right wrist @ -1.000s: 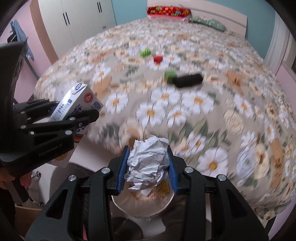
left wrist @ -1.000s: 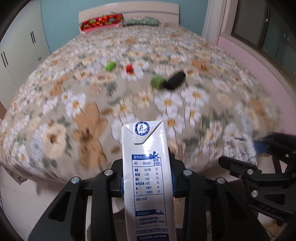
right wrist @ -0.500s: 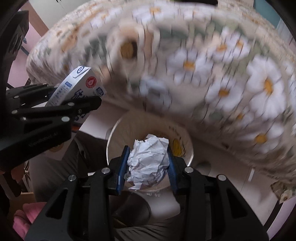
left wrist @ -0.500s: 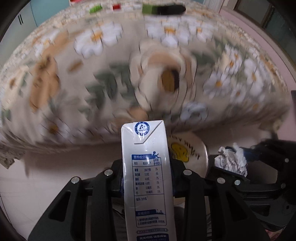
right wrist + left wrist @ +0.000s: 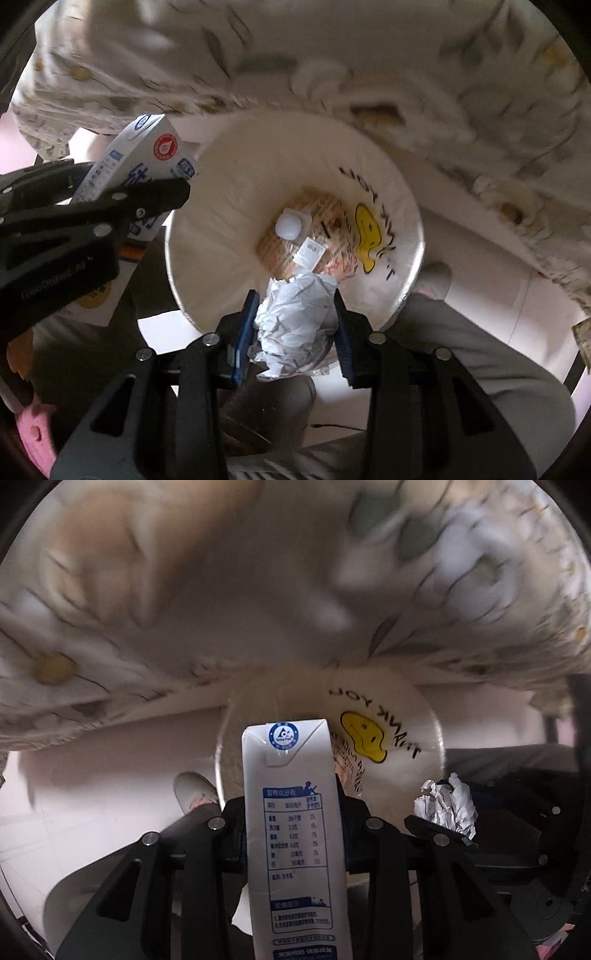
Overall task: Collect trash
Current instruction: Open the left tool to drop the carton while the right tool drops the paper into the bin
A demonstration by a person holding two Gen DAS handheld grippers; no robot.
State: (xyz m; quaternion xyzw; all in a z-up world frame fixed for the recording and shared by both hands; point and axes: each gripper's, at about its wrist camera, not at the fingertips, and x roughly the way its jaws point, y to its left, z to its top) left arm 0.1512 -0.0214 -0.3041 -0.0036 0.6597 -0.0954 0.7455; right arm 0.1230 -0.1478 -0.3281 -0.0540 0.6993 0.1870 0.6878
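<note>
My left gripper (image 5: 291, 812) is shut on a white and blue milk carton (image 5: 295, 834), which points down over the rim of a white bin (image 5: 424, 716) lined with a bag that bears a yellow smiley. My right gripper (image 5: 295, 321) is shut on a crumpled ball of white paper (image 5: 295, 321), held just above the open mouth of the bin (image 5: 236, 177). In the right wrist view the carton (image 5: 147, 155) and the left gripper (image 5: 122, 206) hang at the bin's left edge. In the left wrist view the paper ball (image 5: 447, 805) shows at the right.
Inside the bin lie a white-capped package (image 5: 290, 225) and printed wrappers. The flowered bedspread (image 5: 221, 590) overhangs the bin closely at the top. A person's shoe (image 5: 194, 792) stands on the pale floor left of the bin, a trouser leg (image 5: 461, 350) to its right.
Both grippers have dropped from above the bed down to the bin beside it and tipped steeply downwards. The carton and the paper ball stay gripped.
</note>
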